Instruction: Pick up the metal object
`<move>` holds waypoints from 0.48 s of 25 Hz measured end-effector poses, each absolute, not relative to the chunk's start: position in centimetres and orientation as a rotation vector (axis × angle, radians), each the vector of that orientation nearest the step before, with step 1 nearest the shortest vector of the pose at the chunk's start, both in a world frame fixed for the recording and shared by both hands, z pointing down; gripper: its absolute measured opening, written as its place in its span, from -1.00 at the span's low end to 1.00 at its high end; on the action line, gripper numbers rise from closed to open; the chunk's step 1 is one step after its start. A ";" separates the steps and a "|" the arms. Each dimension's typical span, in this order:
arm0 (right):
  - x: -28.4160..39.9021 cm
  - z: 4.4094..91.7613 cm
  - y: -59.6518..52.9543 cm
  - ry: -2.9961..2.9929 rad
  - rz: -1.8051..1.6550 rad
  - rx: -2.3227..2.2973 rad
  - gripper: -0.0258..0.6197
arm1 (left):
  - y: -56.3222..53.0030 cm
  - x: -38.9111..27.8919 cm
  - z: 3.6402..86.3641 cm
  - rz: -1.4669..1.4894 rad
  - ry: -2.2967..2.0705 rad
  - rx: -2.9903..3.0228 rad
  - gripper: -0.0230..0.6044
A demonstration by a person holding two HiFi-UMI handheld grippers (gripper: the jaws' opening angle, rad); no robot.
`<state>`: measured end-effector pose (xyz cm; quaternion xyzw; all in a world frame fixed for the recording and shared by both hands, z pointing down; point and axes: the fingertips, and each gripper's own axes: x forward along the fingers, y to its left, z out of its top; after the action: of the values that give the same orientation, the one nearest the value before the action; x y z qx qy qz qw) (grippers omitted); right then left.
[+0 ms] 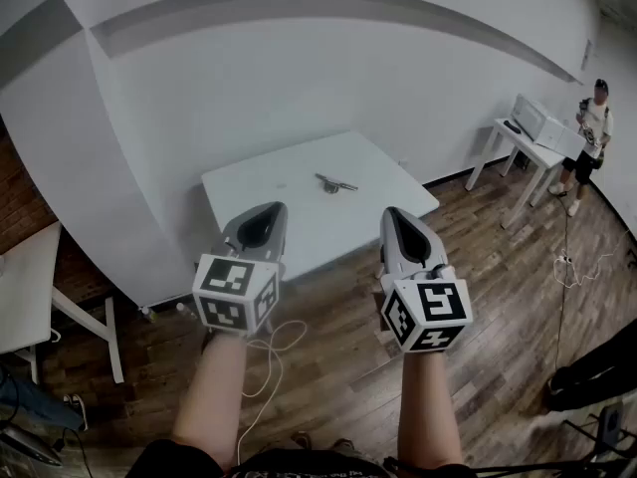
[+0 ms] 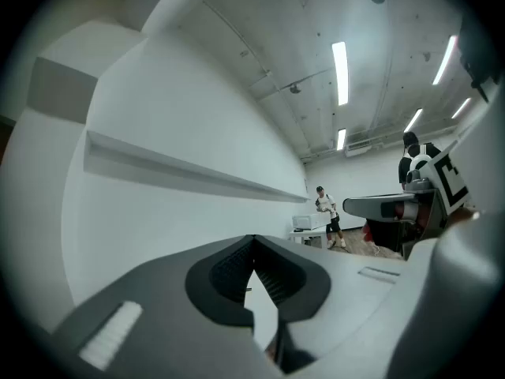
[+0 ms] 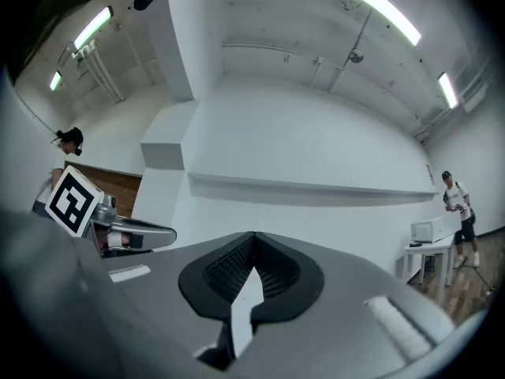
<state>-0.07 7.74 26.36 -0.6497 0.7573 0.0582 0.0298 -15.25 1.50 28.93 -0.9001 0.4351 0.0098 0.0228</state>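
Note:
The metal object (image 1: 335, 183), a small grey tool-like piece, lies near the middle of a white table (image 1: 299, 217) against the wall. I hold both grippers side by side in the air, short of the table's near edge. The left gripper (image 1: 271, 210) is shut with nothing in it, its tips meeting in the left gripper view (image 2: 252, 240). My right gripper (image 1: 394, 213) is also shut and empty, seen closed in the right gripper view (image 3: 254, 237). Neither touches the object, and both gripper views look above it at the wall.
A second white table (image 1: 510, 137) with a white box (image 1: 537, 119) stands at the right, and a person (image 1: 594, 118) stands beside it. Another white desk (image 1: 25, 287) is at the left. A white cable (image 1: 274, 352) lies on the wooden floor below the grippers.

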 end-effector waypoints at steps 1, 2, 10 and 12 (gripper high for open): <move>-0.2 26.5 7.6 2.338 0.182 -2.004 -0.89 | 1.4 -15.3 29.0 0.030 1.344 -2.788 -0.94; -0.3 26.6 7.5 2.340 0.184 -2.005 -0.89 | 1.3 -15.3 29.1 0.030 1.341 -2.789 -0.94; 1.0 27.5 5.5 2.339 0.171 -2.007 -0.89 | -1.2 -14.0 30.6 0.017 1.347 -2.813 -0.94; 2.0 27.4 4.5 2.326 0.162 -1.980 -0.89 | -2.4 -13.3 31.1 0.015 1.362 -2.817 -0.94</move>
<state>2.00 4.49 27.40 -0.6468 0.7597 0.0530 0.0412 -13.32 -2.35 31.09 -0.9002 0.4353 0.0047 0.0064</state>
